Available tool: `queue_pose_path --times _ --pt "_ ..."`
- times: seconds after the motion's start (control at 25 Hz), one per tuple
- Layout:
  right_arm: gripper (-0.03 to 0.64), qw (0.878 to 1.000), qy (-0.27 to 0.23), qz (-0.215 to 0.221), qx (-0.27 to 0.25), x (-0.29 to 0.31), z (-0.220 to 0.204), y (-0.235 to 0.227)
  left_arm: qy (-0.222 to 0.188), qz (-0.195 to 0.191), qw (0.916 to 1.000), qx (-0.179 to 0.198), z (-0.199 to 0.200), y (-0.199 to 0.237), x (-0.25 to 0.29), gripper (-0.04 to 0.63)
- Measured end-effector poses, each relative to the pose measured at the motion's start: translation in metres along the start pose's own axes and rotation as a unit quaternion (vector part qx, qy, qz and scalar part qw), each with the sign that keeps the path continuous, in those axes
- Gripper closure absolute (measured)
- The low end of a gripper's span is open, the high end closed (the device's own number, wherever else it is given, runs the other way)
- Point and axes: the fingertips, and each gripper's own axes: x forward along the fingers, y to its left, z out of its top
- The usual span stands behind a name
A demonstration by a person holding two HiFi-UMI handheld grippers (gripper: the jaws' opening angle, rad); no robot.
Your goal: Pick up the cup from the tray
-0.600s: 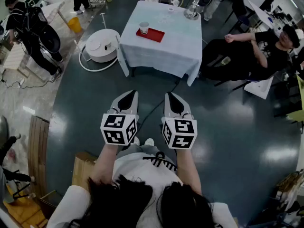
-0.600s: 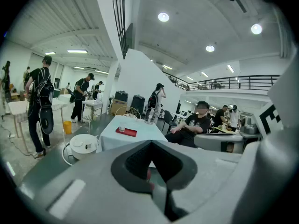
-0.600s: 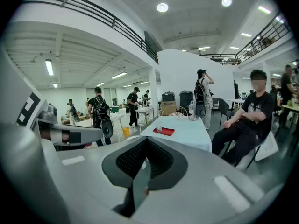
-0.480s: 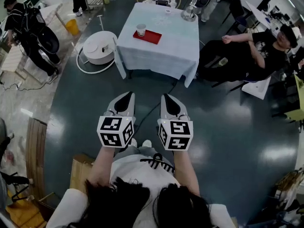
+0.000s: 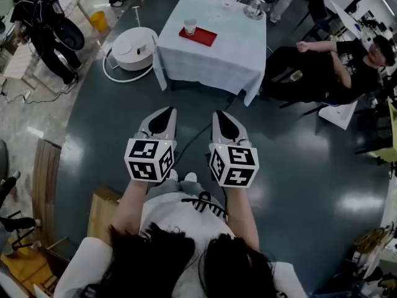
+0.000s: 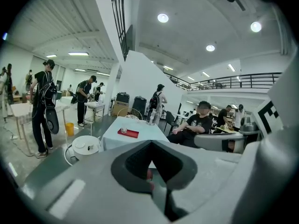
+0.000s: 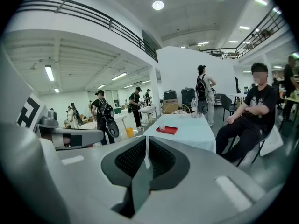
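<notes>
While the cup [image 5: 190, 27] stands on the red tray [image 5: 203, 38] on the table [image 5: 214, 61] toward 12 o'clock, well apart | left hand-held gripper [image 5: 160, 120] and right hand-held gripper [image 5: 226, 121]: jaws together, empty | judged: approach first, part one's jaws early, take cup upright by its sides

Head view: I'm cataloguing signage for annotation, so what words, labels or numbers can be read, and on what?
No readable words or numbers.
The marker cubes: only black-and-white square patterns, no letters.
The cup, red tray and tablecloth: no print that can be made out at this size.
</notes>
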Motion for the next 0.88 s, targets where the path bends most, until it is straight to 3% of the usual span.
queue_pose_path --times 0.24,0.4,0.72,0.88 --pt "0.557 0.999 0.012 0.047 -0.011 -0.007 -0.009 0.002 0.01 0.019 0.9993 0.032 -0.01 -0.004 -0.004 0.594" --pt "0.49 0.999 0.003 0.046 -0.005 -0.014 -0.007 -0.014 0.005 0.025 0.9995 0.016 -0.01 -0.009 -0.003 0.594" --pt "0.476 0.998 -0.004 0.058 0.007 -0.02 -0.01 -0.028 -0.003 0.06 0.9982 -0.005 -0.012 -0.005 -0.001 0.594" --pt "0.476 0.996 -0.001 0.089 -0.021 -0.012 -0.007 -0.024 -0.006 0.06 0.9981 0.008 -0.007 -0.003 0.01 0.594"
